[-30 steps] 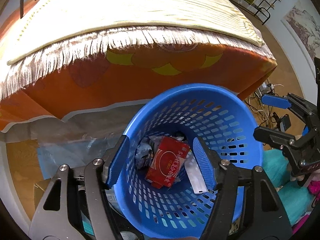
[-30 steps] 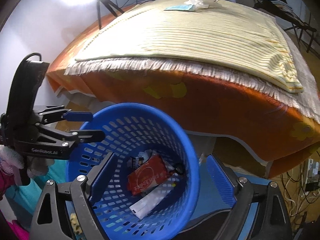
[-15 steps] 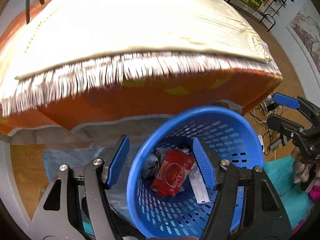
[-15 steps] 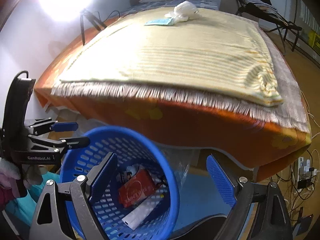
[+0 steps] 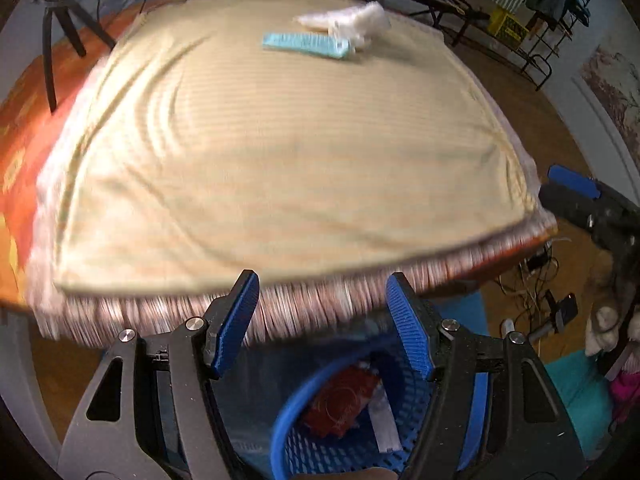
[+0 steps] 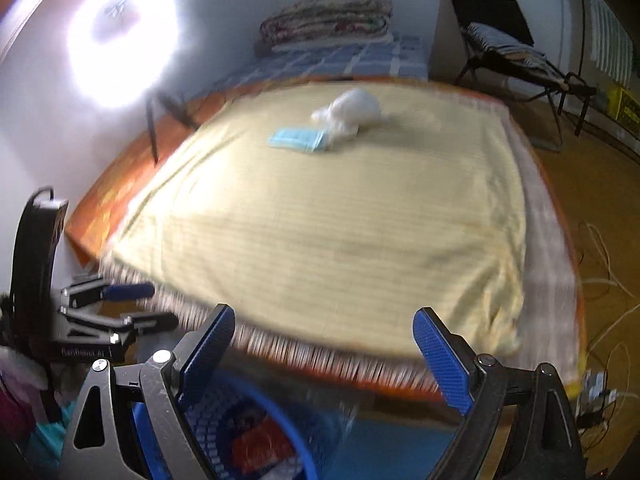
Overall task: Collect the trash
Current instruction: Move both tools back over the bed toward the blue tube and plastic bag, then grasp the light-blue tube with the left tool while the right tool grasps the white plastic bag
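Note:
A light blue face mask (image 5: 306, 44) and a crumpled white tissue (image 5: 354, 22) lie at the far side of the cream blanket on the bed; both also show in the right wrist view, the mask (image 6: 298, 139) and the tissue (image 6: 350, 111). A blue mesh basket (image 5: 296, 432) with a red packet (image 5: 340, 398) and other scraps stands on the floor at the bed's near edge, low in both views (image 6: 304, 452). My left gripper (image 5: 322, 322) is open and empty above the basket. My right gripper (image 6: 324, 354) is open and empty, beside it.
The bed has an orange sheet (image 6: 120, 184) and a fringed blanket edge (image 5: 320, 304). A folded quilt (image 6: 326, 20) lies at the head. A folding cot (image 6: 516, 56) stands at the back right. Cables (image 5: 536, 280) lie on the wooden floor at right.
Both grippers have risen and tilted up from the basket toward the bed top. The basket has dropped to the bottom of both views; the mask and tissue are now in view ahead.

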